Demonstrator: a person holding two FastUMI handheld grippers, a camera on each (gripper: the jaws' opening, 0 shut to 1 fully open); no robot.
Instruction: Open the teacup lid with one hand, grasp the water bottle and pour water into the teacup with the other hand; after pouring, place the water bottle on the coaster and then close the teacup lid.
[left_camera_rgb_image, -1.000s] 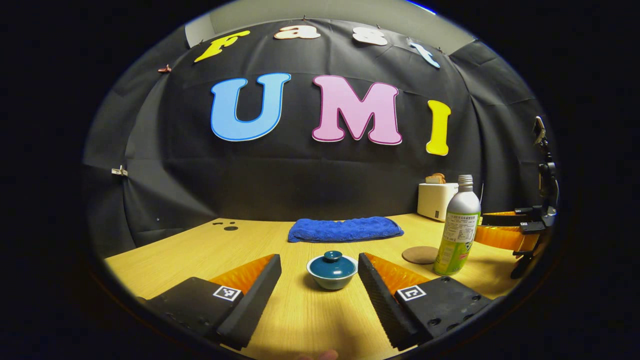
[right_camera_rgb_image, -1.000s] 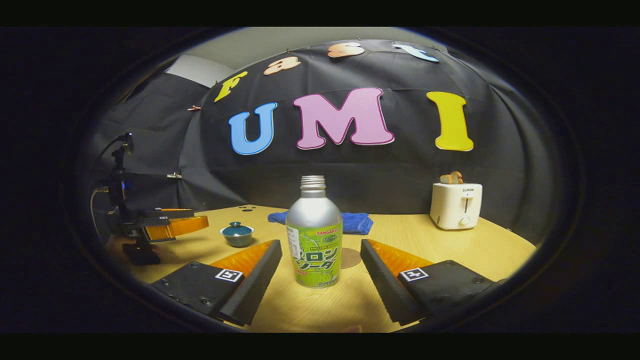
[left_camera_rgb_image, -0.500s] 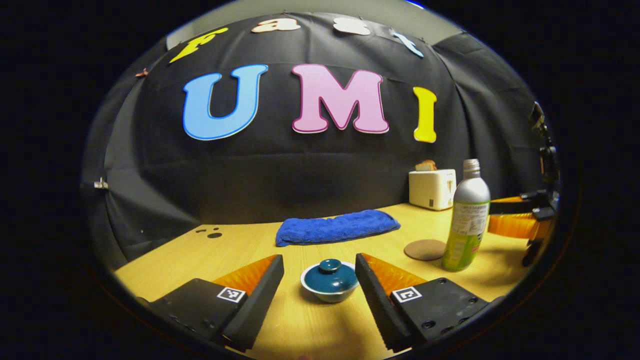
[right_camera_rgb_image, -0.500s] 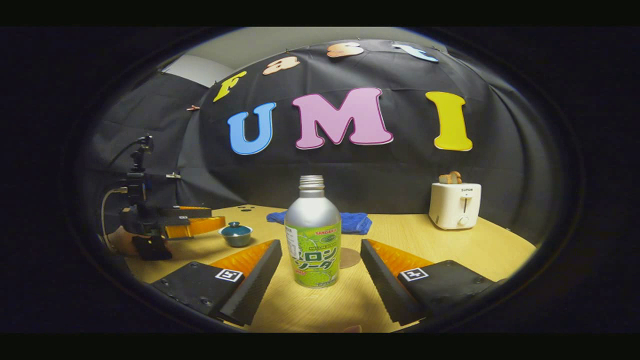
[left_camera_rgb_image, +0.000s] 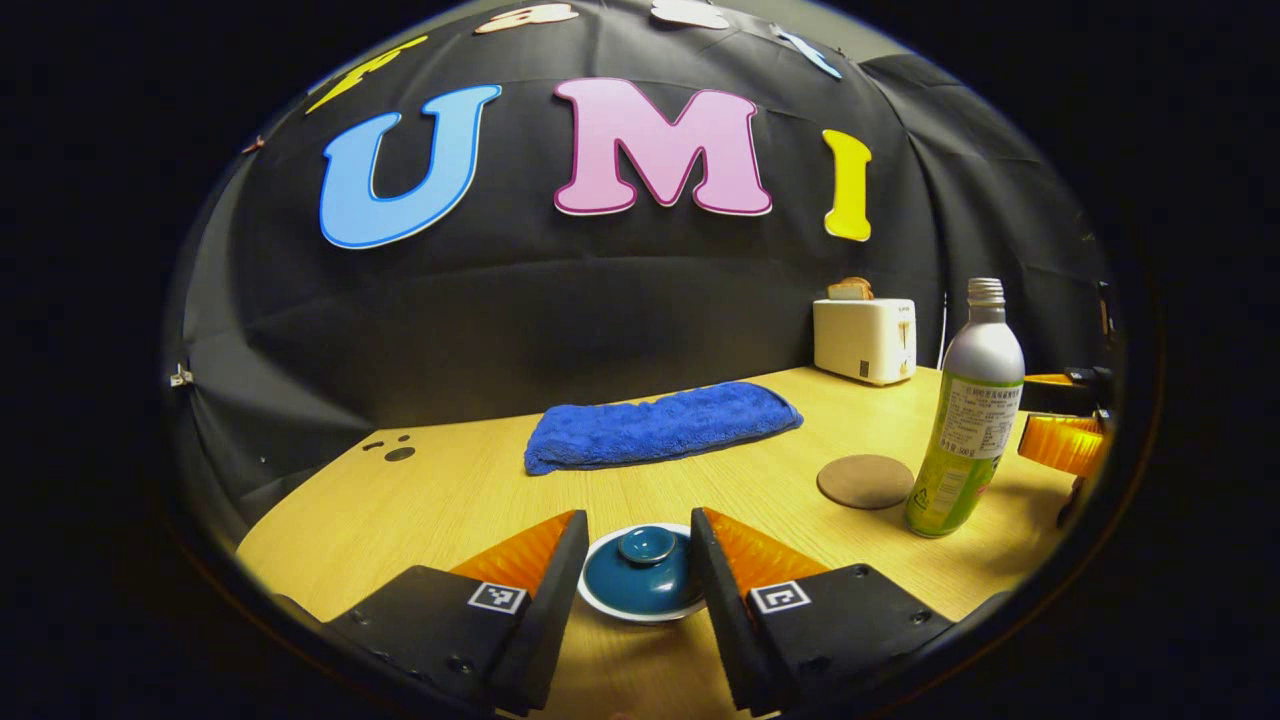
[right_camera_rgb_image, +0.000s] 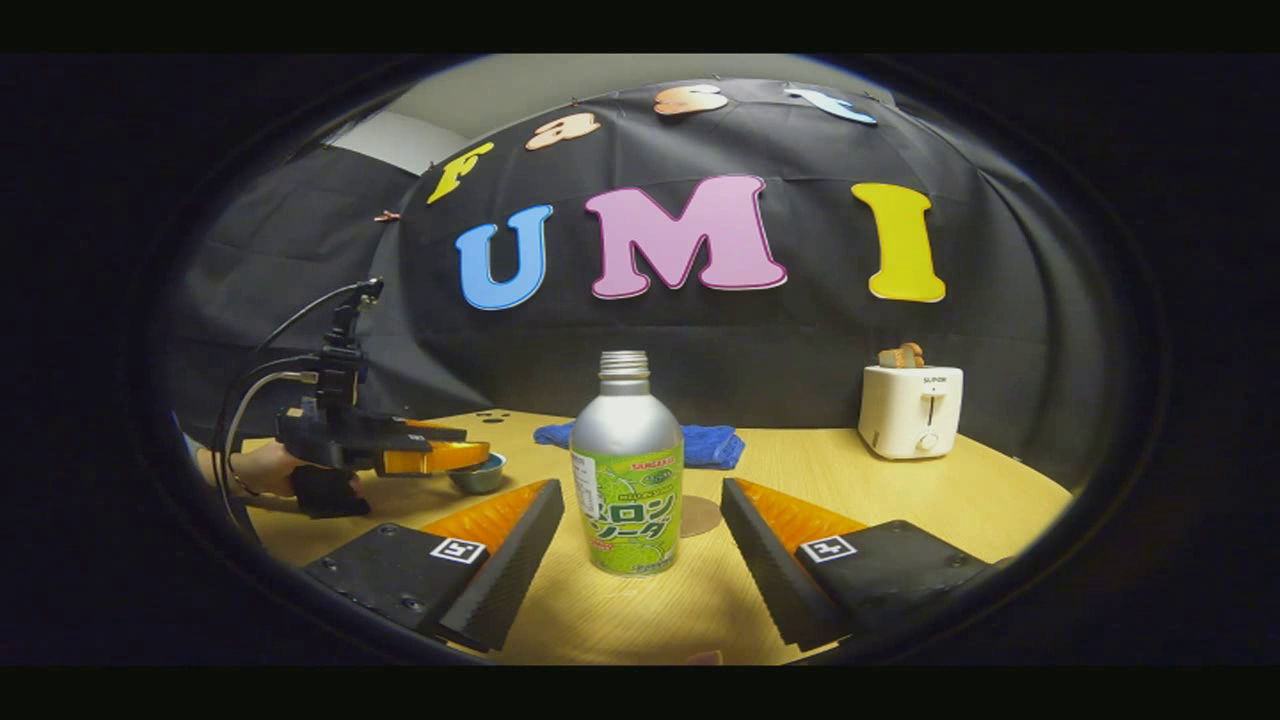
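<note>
Flanking the lidded teacup (left_camera_rgb_image: 643, 583) on the wooden table (left_camera_rgb_image: 450, 490), the left gripper (left_camera_rgb_image: 638, 560) is spread in the left gripper view, fingers just beside the lid (left_camera_rgb_image: 645, 547). Right gripper view: right gripper (right_camera_rgb_image: 640, 540) spread, water bottle (right_camera_rgb_image: 626, 470) upright between its fingers, untouched; coaster (right_camera_rgb_image: 700, 515) behind.

The teacup (left_camera_rgb_image: 640, 603) was white at its rim under a deep teal lid (left_camera_rgb_image: 640, 580), and the water bottle (right_camera_rgb_image: 626, 470) was bare silver above with a lime-green printed label below. The coaster (left_camera_rgb_image: 865, 481) was plain brown on a tabletop (left_camera_rgb_image: 450, 490) of pale yellow wood grain. A bright blue towel (left_camera_rgb_image: 660, 426) and a cream-white toaster (right_camera_rgb_image: 910, 410) holding a tan slice were behind.
</note>
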